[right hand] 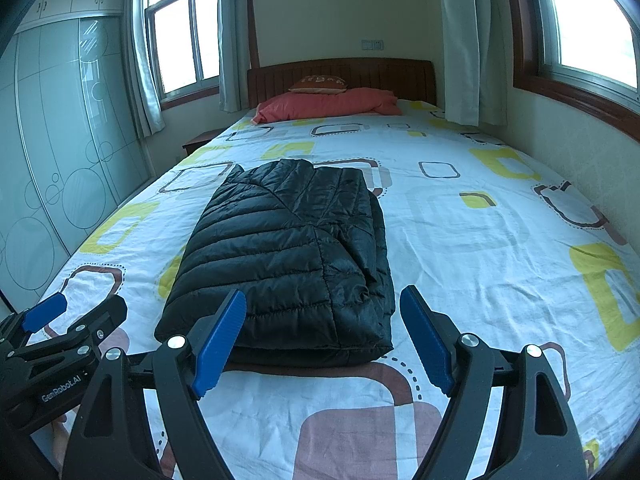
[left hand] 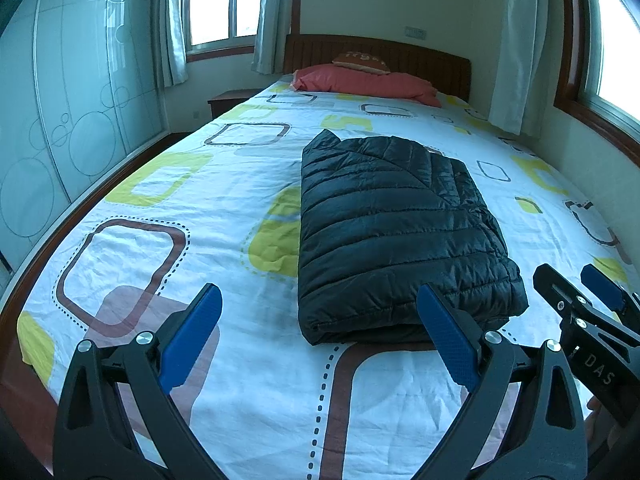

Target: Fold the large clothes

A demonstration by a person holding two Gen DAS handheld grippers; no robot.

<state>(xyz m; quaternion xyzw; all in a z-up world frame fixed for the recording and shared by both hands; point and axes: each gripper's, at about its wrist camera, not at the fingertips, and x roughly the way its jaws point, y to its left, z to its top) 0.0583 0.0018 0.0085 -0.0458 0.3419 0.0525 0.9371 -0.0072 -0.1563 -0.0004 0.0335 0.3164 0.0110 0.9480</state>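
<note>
Black puffer jacket (left hand: 400, 232) folded flat mid-bed (left hand: 200, 208) — left gripper (left hand: 320, 336) and right gripper (right hand: 322, 340) both wide, empty, just near side.

The left gripper (right hand: 76, 312) has "GenRobot.AI" in white letters on its black body. The right gripper (left hand: 580, 284) shows the letters "DAS" on its side. The words on the small brown cushion (right hand: 319, 83) are too blurry to read.

Folded black puffer jacket (left hand: 400, 232) on patterned bed (left hand: 168, 248), left gripper (left hand: 320, 336) fingers apart
</note>
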